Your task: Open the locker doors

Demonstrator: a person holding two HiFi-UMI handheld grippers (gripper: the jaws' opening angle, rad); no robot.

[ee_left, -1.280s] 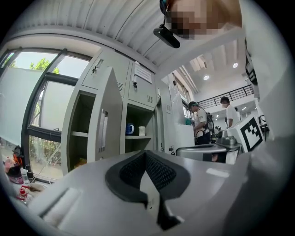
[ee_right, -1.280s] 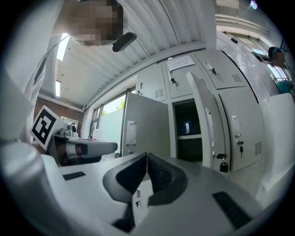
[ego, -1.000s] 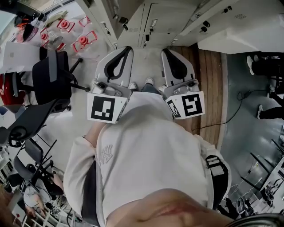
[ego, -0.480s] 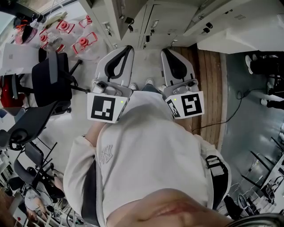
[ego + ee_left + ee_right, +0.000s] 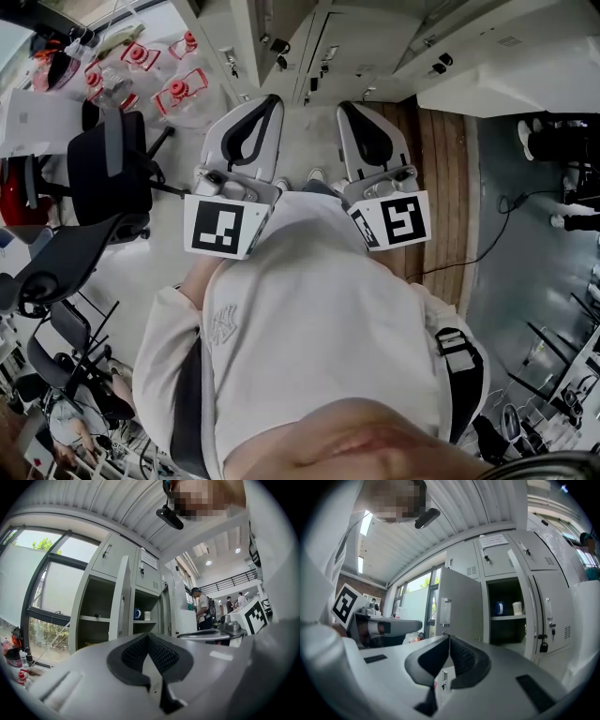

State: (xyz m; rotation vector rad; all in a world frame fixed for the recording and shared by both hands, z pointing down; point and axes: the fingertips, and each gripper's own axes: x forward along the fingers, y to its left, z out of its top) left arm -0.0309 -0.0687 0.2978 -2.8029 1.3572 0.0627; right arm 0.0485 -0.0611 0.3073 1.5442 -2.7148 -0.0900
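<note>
Locker doors: some open | left gripper, right gripper: jaws together, empty | risk: closed tips skid off a shut door.

My left tongs and right tongs are showing pale grey bodies and black pads; the grey lockers are holding a blue mug.

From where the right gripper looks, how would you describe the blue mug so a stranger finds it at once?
Find the grey locker bank and the compartment beside the door that stands open. On its shelf two cups stand side by side. The blue mug is the left one in that view, dark beside a white cup.
</note>
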